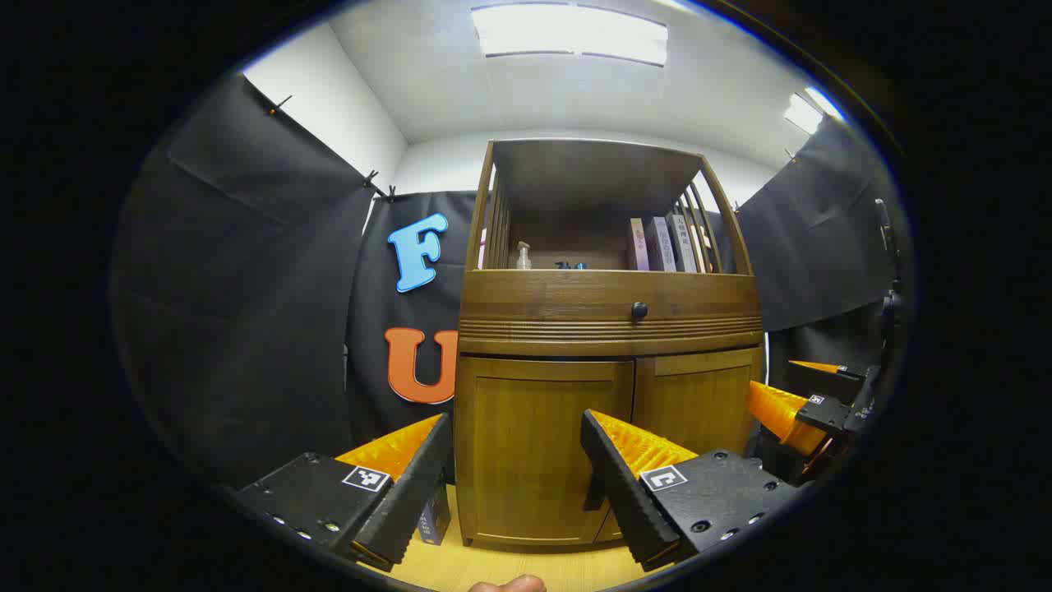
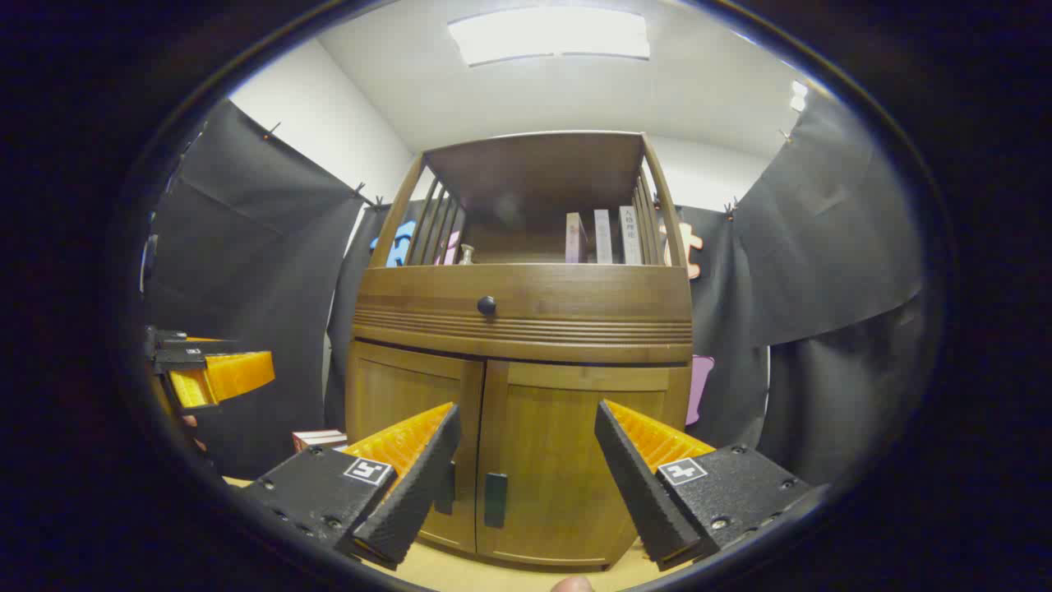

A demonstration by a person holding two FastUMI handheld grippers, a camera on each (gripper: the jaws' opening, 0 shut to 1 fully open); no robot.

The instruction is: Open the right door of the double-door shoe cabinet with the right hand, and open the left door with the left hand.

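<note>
Facing the shoe cabinet level and head-on, the left gripper hangs before the shut left door with fingers spread, touching nothing. The right gripper likewise gapes before the closed right door, its handle between the fingers.

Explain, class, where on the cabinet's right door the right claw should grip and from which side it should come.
Grip the small dark handle on the right door, beside the centre seam. It is a narrow upright tab, so the open right claw, already facing the door, would probably best come straight from the front with one finger on each side of it. Both doors look shut.
</note>
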